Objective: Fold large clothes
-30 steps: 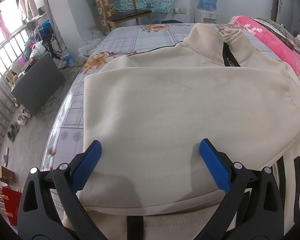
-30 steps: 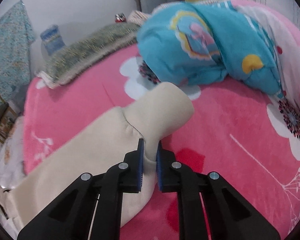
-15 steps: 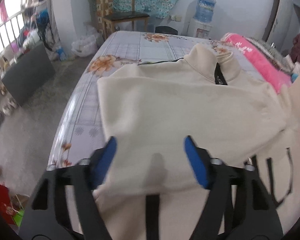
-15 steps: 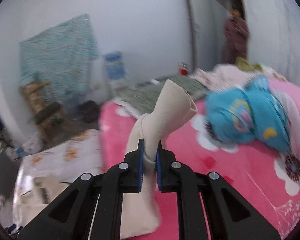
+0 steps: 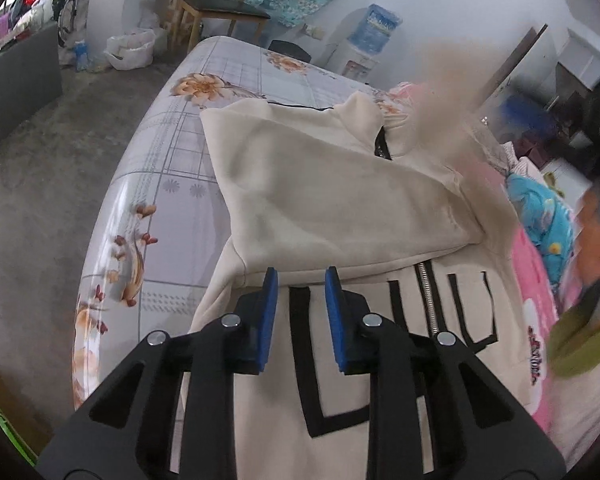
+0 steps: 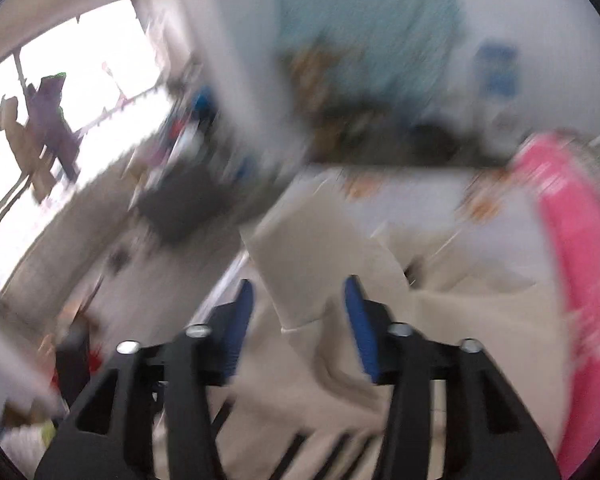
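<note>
Lying across the bed (image 5: 172,128) is the cream jacket (image 5: 340,208), and I am looking at it from both wrists. In the left view one side is folded over the front, hiding most of the chest; only a strip of the black lettering (image 5: 472,304) and the zipper (image 5: 426,292) is showing below the folded edge, and the rest of the front is running out of the frame at the bottom. The collar (image 5: 364,112) is peeking up at the far end, half lost behind a blurred beige streak that I am taking for the sleeve (image 5: 444,92) in the air; its outline is too smeared to follow.

My left gripper (image 5: 300,300) is hovering just above the lettering, close to the folded edge, its jaws having just been closing to a narrow gap with nothing between the fingers (image 5: 266,312).

The right view is badly blurred. My right gripper (image 6: 300,312) is pointing down at the garment, its jaws having just been opening; they are standing apart, and the sleeve cuff (image 6: 320,268) is lying between the fingers (image 6: 360,328) without either pad pressing on it, as far as I can make out.

Beyond the jacket, a pink blanket (image 6: 572,248) is covering the right side of the bed. A person (image 5: 596,240) is cut off at the right edge of the left view, blurred. Farther back a wooden chair (image 5: 220,8) and a water dispenser (image 5: 372,36) are standing by the wall.
</note>
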The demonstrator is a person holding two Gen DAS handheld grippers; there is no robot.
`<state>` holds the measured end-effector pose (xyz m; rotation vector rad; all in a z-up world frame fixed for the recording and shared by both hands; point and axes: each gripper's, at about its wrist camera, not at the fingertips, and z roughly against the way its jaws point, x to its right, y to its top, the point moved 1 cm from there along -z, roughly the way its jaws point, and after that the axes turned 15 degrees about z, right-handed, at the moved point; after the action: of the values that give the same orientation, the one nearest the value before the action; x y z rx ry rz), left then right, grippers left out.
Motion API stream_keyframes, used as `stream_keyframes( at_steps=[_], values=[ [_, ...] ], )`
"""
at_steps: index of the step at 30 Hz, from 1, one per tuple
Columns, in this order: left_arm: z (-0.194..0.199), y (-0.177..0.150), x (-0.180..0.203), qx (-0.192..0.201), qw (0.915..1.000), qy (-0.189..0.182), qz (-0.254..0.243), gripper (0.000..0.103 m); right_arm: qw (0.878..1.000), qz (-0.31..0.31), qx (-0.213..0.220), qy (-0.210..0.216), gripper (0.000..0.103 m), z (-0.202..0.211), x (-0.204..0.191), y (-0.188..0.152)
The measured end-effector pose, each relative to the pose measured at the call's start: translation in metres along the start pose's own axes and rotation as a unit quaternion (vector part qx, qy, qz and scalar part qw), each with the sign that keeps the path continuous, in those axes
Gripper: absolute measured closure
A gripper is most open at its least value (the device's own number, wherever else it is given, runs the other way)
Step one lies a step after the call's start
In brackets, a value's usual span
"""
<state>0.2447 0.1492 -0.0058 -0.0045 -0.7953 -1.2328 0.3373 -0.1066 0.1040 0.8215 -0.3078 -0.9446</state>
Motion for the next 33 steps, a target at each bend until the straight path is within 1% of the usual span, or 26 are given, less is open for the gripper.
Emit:
stream_keyframes(
  at_steps=[1,2,4,6,7,8,11,12,14,16,17,19,22,25,26,27,29,30,33],
  values=[
    [0.001,0.001,-0.001,-0.001,1.0,-0.004,0.004,0.08,1.0,0.004,-0.023,0.016,0.054,-0.017,-0.007,-0.012],
    [0.001,0.004,-0.002,-0.003,0.9999,-0.007,0.008,0.08,0.999,0.004,-0.033,0.024,0.054,-0.025,-0.008,-0.02],
    [0.001,0.007,-0.004,-0.005,0.9999,-0.012,0.011,0.08,0.999,-0.002,-0.044,0.021,0.052,-0.029,0.0,-0.034],
    [-0.005,0.015,-0.003,-0.009,0.9998,-0.013,0.015,0.08,0.999,-0.014,-0.049,-0.004,0.049,-0.022,0.026,-0.046],
    [-0.011,0.02,-0.001,-0.011,0.9996,-0.015,0.019,0.08,0.998,-0.023,-0.05,-0.019,0.045,-0.018,0.039,-0.051],
    [-0.015,0.024,0.001,-0.013,0.9995,-0.017,0.024,0.079,0.997,-0.038,-0.05,-0.039,0.044,-0.008,0.061,-0.059],
    [-0.048,0.045,0.011,-0.031,0.9984,-0.016,0.045,0.067,0.991,-0.083,-0.057,-0.088,0.043,0.011,0.118,-0.079],
    [-0.058,0.051,0.012,-0.035,0.998,-0.01,0.051,0.067,0.988,-0.097,-0.06,-0.102,0.043,0.016,0.134,-0.089],
    [-0.082,0.062,0.015,-0.043,0.9971,0.017,0.061,0.067,0.981,-0.125,-0.068,-0.128,0.043,0.026,0.163,-0.109],
    [-0.106,0.074,0.018,-0.042,0.9958,0.061,0.053,0.068,0.976,-0.144,-0.079,-0.145,0.043,0.032,0.189,-0.128],
    [-0.116,0.079,0.021,-0.038,0.9953,0.075,0.048,0.068,0.974,-0.15,-0.082,-0.149,0.043,0.034,0.197,-0.136],
    [-0.122,0.085,0.027,-0.029,0.995,0.09,0.034,0.068,0.972,-0.155,-0.085,-0.151,0.043,0.032,0.213,-0.145],
    [-0.128,0.086,0.035,-0.027,0.9935,0.108,0.02,0.068,0.972,-0.16,-0.087,-0.15,0.043,0.03,0.22,-0.156],
    [-0.13,0.087,0.037,-0.023,0.993,0.115,0.017,0.068,0.971,-0.171,-0.082,-0.148,0.043,0.03,0.23,-0.162],
    [-0.129,0.086,0.038,-0.021,0.9929,0.116,0.016,0.071,0.97,-0.175,-0.08,-0.147,0.043,0.031,0.231,-0.162],
    [-0.129,0.084,0.04,-0.019,0.9931,0.115,0.012,0.086,0.969,-0.183,-0.076,-0.146,0.043,0.033,0.232,-0.163],
    [-0.128,0.082,0.044,-0.012,0.9929,0.118,0.001,0.098,0.967,-0.2,-0.069,-0.141,0.043,0.037,0.238,-0.166],
    [-0.125,0.081,0.048,-0.007,0.994,0.109,-0.01,0.099,0.966,-0.206,-0.066,-0.14,0.043,0.04,0.238,-0.166],
    [-0.096,0.076,0.062,0.031,0.995,0.086,-0.041,0.099,0.964,-0.22,-0.061,-0.139,0.043,0.045,0.247,-0.166]
  ],
)
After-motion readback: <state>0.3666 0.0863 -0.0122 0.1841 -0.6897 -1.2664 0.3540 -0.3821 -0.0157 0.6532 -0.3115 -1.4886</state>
